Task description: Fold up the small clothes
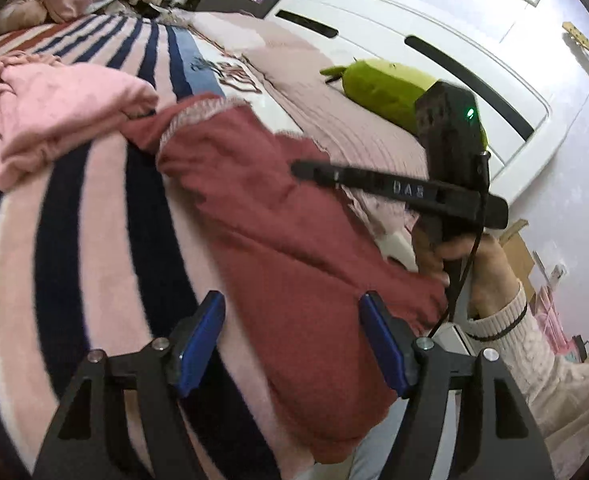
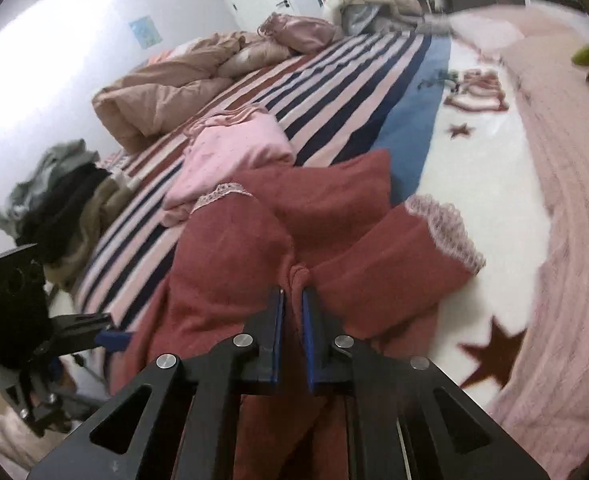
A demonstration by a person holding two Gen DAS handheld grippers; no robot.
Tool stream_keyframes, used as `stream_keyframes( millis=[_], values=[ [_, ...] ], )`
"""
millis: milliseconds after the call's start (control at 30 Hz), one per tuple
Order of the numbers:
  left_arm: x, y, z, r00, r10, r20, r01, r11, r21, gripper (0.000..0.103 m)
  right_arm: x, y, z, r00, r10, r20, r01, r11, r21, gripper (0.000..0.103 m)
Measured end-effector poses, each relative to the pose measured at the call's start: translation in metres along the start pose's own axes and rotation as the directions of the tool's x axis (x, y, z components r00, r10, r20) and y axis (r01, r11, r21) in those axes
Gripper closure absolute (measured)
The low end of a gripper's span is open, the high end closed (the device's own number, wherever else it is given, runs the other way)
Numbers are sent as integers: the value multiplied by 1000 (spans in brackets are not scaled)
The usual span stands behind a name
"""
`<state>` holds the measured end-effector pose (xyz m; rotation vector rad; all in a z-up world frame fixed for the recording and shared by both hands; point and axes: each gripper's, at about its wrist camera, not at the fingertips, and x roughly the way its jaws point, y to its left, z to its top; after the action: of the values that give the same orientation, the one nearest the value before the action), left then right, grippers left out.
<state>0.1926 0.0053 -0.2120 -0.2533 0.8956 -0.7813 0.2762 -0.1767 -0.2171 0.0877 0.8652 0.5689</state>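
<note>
A dark red knit garment [image 1: 286,248] with pale lace cuffs lies on the striped bed cover [image 1: 74,240]. My left gripper [image 1: 294,328] is open, its blue pads on either side of the garment's near edge. My right gripper [image 2: 292,300] is shut on a bunched fold of the red garment [image 2: 230,264] and lifts it; two lace-edged cuffs [image 2: 446,228] hang beyond. The right gripper also shows in the left wrist view [image 1: 306,170], over the garment. A folded light pink garment [image 2: 234,152] lies just behind the red one.
A green plush toy [image 1: 382,88] lies by the white headboard [image 1: 414,32]. A bunched brown duvet [image 2: 166,84] lies at the far end of the bed. A pile of dark and grey clothes [image 2: 62,196] sits at the bed's left edge.
</note>
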Motion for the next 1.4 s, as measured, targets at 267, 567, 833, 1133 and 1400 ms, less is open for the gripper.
stream_keyframes(
  millis=[267, 567, 833, 1133, 1400],
  values=[
    [11, -4, -5, 998, -30, -49, 32, 999, 35, 37, -27, -33, -13, 978, -205, 30, 202, 977, 65, 102],
    [4, -11, -18, 995, -49, -90, 54, 997, 55, 37, -24, -20, -21, 945, -327, 1, 327, 945, -22, 99],
    [-12, -12, -41, 993, -51, -106, 57, 997, 58, 42, -73, 7, -76, 993, -100, -56, 102, 994, 38, 68],
    [-15, -12, -54, 994, -42, -106, 48, 997, 57, 82, -79, 24, -142, 998, -10, -64, 19, 990, 143, 80],
    [-30, -3, -45, 991, -61, -121, 67, 997, 44, 52, -93, 17, -134, 997, 36, -74, -24, 988, 151, 79]
  ],
)
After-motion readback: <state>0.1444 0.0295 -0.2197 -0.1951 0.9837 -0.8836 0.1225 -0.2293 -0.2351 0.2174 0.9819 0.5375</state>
